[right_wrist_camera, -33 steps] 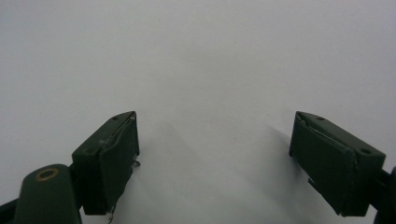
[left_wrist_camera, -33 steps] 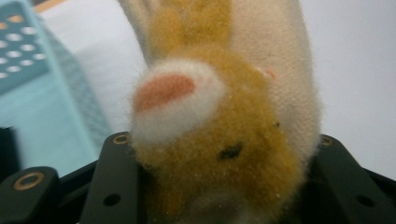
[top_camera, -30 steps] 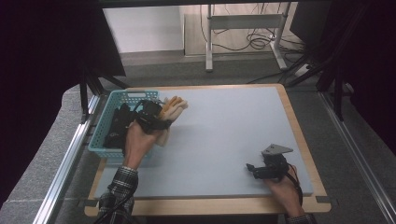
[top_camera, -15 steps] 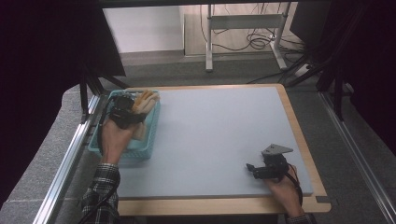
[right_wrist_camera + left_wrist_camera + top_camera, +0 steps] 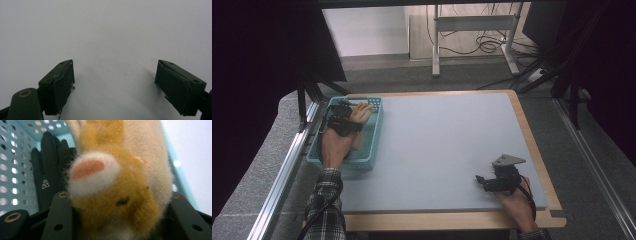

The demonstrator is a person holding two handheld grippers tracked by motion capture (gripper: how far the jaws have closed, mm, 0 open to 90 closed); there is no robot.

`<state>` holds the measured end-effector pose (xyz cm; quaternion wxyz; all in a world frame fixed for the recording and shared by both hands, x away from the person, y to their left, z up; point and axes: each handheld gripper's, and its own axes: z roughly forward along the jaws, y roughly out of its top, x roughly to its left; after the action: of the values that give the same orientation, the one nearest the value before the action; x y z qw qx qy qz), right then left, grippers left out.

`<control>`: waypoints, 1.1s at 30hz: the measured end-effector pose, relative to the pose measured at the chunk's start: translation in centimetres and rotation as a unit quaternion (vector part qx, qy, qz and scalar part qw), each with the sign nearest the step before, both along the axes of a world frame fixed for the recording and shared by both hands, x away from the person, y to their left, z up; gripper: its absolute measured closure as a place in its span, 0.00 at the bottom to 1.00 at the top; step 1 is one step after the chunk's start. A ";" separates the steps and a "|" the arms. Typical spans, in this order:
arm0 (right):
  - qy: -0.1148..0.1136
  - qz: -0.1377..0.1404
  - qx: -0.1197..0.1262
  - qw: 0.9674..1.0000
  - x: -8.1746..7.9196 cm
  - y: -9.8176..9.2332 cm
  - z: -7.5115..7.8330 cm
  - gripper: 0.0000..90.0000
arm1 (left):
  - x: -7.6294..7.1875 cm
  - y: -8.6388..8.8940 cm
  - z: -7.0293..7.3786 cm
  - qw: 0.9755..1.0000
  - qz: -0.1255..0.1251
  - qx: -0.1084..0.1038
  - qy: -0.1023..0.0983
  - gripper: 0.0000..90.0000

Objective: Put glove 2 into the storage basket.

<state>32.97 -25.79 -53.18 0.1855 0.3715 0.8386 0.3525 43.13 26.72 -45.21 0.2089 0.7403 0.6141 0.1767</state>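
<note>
High view: the left gripper [image 5: 343, 119] hangs over a teal basket [image 5: 369, 161] at about nine o'clock on the table [image 5: 442, 145], near its left edge. Between its fingers sits a plush toy [image 5: 361, 112] — tan and cream, fuzzy — which reaches toward the basket's far end at twelve o'clock.

In the left gripper view the plush toy [image 5: 120, 182] lies between the two black fingers [image 5: 58, 220], its fur touching both inner faces, so the fingers are partly closed with the toy held between them; they have just been easing apart a little. A pink patch ringed in white faces the camera. Behind it, at about ten o'clock in that view, a black glove [image 5: 48, 167] lies inside the basket [image 5: 15, 157] against its perforated wall.

The right gripper [image 5: 484, 181] rests on the table near five o'clock, well apart from the basket, its grey three-cornered plate on top. In the right gripper view its fingers [image 5: 60, 85] stand wide apart with nothing between them — just bare pale table [image 5: 112, 32] beneath.
</note>
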 end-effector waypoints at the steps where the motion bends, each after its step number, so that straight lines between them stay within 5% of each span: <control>1: 0.000 0.000 0.000 1.000 0.0 0.0 0.0 0.17 | 0.2 0.0 -0.3 1.000 0.001 0.001 0.005 0.55; 9: 0.000 0.001 0.000 1.000 0.0 0.0 0.0 0.17 | 2.2 -0.5 -2.9 0.999 0.005 0.002 0.047 0.54; 17: 0.000 0.001 0.000 1.000 0.0 0.0 0.0 0.17 | 3.6 -0.8 -4.9 0.997 -0.011 -0.026 0.074 0.51; 22: 0.000 0.001 0.000 1.000 0.0 0.0 0.0 0.17 | 3.9 -1.0 -5.1 0.996 -0.021 -0.011 0.088 0.32; 26: 0.000 0.001 0.000 1.000 0.0 0.0 0.0 0.17 | 3.6 -0.6 -4.0 0.996 -0.025 -0.034 0.079 0.14; 33: 0.000 0.001 0.000 1.000 0.0 0.0 0.0 0.17 | 2.1 0.2 -0.1 0.997 -0.040 -0.061 0.018 0.11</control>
<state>32.96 -25.80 -53.18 0.1855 0.3710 0.8388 0.3527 45.28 26.88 -45.31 0.2496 0.7532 0.5973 0.1165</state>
